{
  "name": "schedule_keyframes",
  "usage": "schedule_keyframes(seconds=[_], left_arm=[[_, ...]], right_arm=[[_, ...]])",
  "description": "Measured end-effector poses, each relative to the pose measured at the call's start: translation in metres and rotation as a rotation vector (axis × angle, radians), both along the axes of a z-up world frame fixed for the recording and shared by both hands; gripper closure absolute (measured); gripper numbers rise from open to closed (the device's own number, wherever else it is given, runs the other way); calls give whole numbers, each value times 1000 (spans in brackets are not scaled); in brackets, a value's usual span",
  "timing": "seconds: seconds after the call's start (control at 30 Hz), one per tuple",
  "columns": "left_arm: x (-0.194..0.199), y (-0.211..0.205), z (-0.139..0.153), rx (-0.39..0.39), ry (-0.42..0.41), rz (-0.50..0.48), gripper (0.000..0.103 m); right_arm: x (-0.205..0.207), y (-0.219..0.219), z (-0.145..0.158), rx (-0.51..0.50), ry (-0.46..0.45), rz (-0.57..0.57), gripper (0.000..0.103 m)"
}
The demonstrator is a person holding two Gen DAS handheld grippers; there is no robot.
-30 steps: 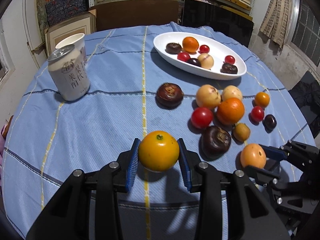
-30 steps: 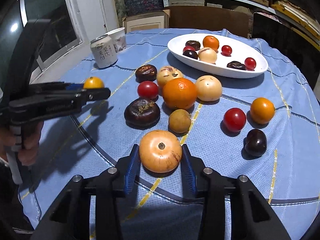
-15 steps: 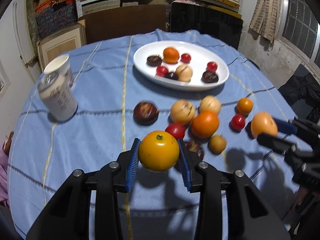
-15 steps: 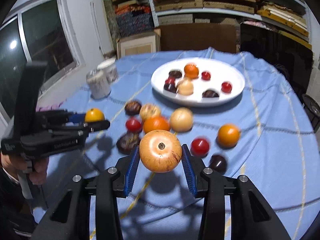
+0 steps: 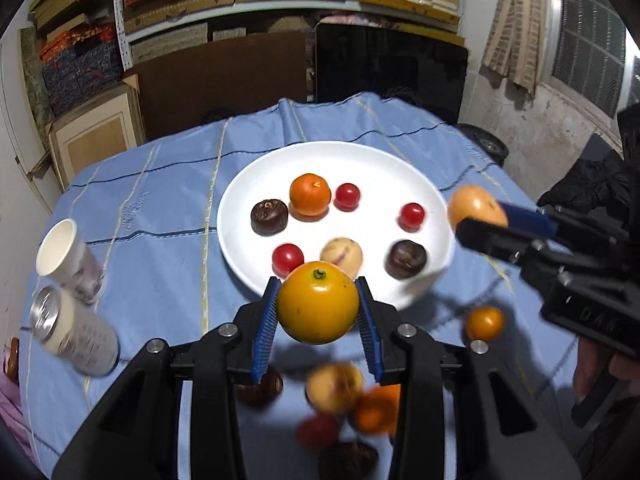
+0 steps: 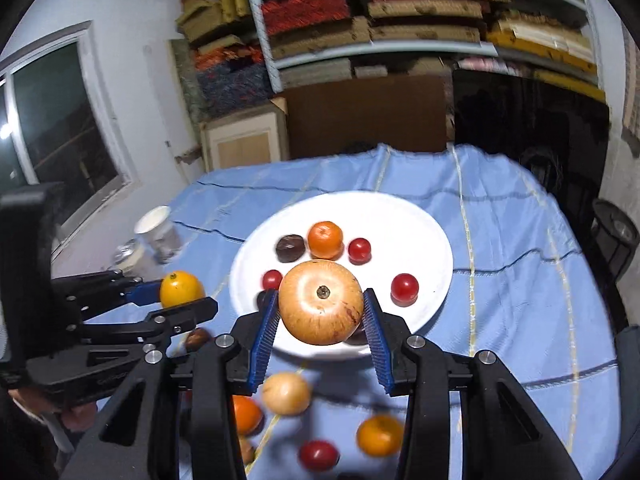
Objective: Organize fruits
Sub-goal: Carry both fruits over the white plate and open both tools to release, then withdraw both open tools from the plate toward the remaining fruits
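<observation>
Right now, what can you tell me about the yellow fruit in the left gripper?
The yellow fruit is round, smooth and shiny, golden yellow with a small green stem spot on top. The left gripper is shut on it, a ribbed blue pad pressing each side. It hangs in the air, at the near rim of the white plate.

— What do I have in front of me?

— I see a white plate [image 5: 240, 216] on the blue cloth, holding an orange [image 5: 310, 194], three small red fruits, two dark brown ones and a pale one.

— And held up?

— A yellow-orange fruit [image 5: 318, 307] near the plate's front rim, stem up, and a peach-coloured fruit [image 6: 320, 302] above the plate. More fruit lies blurred on the cloth.
</observation>
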State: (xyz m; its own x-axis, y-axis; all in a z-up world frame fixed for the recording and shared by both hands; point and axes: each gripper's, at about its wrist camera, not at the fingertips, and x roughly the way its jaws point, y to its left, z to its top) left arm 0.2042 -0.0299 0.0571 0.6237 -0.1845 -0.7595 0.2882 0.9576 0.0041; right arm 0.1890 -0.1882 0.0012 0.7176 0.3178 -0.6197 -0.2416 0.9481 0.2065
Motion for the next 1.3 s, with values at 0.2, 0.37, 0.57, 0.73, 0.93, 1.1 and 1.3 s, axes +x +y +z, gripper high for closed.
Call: schedule_keyframes(seconds=[0.2,0.37,0.57,0.73,0.93,1.1,1.3], left_arm=[[48,-2,-27,33,47,51,67],[78,0,-37,14,74,70,67],[70,4,-12,-59,-25,101,19],[42,5,-10,-37,-19,92,19],[-10,22,-20,-35,-13,126,14],[-55,29,-30,-13,-32,125,12],[-94,41,-43,-26,-3,147,12]], right_arm=[[36,1,-29,-30,67,-30,60],[57,0,-37,-7,80,-57,60],[47,-10,-33,113,74,-75,52],[12,-21,-27,174,72,-78,40],[-45,-30,-25,215,43,-87,31],[-81,-33,-35,220,32,-102,28],[-118,-25,-48,168,40,-94,28]])
